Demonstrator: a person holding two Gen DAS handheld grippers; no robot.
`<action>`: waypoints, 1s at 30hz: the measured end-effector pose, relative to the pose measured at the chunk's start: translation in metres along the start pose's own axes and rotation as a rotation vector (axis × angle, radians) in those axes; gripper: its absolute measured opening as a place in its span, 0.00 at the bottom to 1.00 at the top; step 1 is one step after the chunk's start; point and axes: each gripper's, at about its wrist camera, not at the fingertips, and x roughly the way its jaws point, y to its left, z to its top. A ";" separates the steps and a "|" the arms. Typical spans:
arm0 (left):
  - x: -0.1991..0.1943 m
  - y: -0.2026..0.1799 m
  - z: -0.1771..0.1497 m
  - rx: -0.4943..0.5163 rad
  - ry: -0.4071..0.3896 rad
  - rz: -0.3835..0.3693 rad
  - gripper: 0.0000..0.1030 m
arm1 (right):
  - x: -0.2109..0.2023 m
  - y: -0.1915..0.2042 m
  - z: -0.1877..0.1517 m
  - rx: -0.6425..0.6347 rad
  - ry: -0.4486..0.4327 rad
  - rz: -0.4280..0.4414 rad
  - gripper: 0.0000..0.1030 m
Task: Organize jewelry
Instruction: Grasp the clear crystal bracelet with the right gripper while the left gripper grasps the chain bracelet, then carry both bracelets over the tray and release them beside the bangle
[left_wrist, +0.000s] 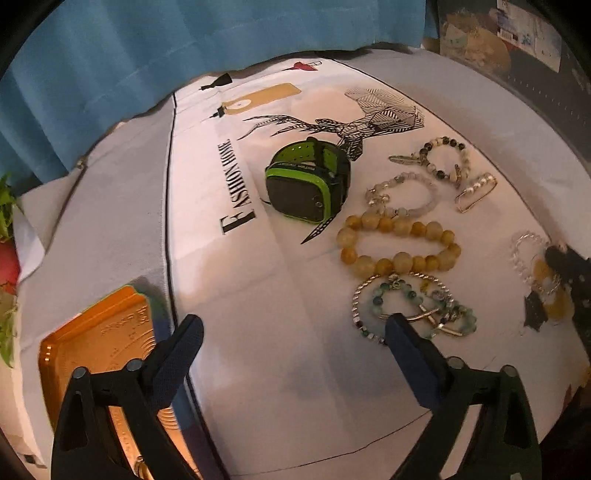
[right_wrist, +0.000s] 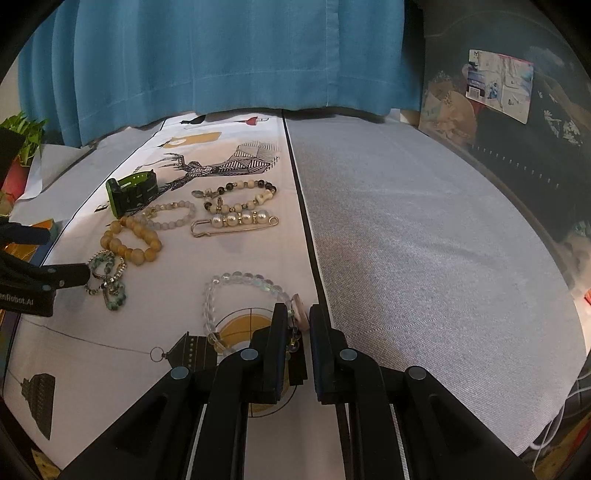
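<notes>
Several pieces lie on a printed white cloth (left_wrist: 280, 295): a green-black watch (left_wrist: 308, 184), an amber bead bracelet (left_wrist: 399, 243), a pale bead bracelet (left_wrist: 402, 195), a cream-and-black bead bracelet (left_wrist: 443, 158), a pearl pin (right_wrist: 236, 220), and a tangle of green-bead and silver bracelets (left_wrist: 410, 306). My left gripper (left_wrist: 295, 328) is open over the cloth, its right finger beside the tangle. My right gripper (right_wrist: 299, 314) is nearly shut around the pink clasp end of a clear bead bracelet (right_wrist: 236, 280), which still lies on the cloth.
A gold tin lid (left_wrist: 99, 339) sits at the left of the cloth by my left gripper. Blue curtain (right_wrist: 221, 55) hangs behind. Grey fabric (right_wrist: 424, 240) covers the right side. A green plant (right_wrist: 22, 136) stands far left. Dark clutter (right_wrist: 517, 129) lies far right.
</notes>
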 end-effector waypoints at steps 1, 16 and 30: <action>0.000 0.000 0.000 -0.003 0.001 -0.027 0.68 | 0.000 0.000 0.000 0.000 0.000 0.001 0.13; -0.051 0.005 0.000 -0.039 -0.069 -0.244 0.02 | -0.005 0.001 0.001 0.023 0.027 0.023 0.12; -0.138 0.041 -0.021 -0.074 -0.209 -0.232 0.02 | -0.085 0.021 0.022 -0.016 -0.093 0.059 0.07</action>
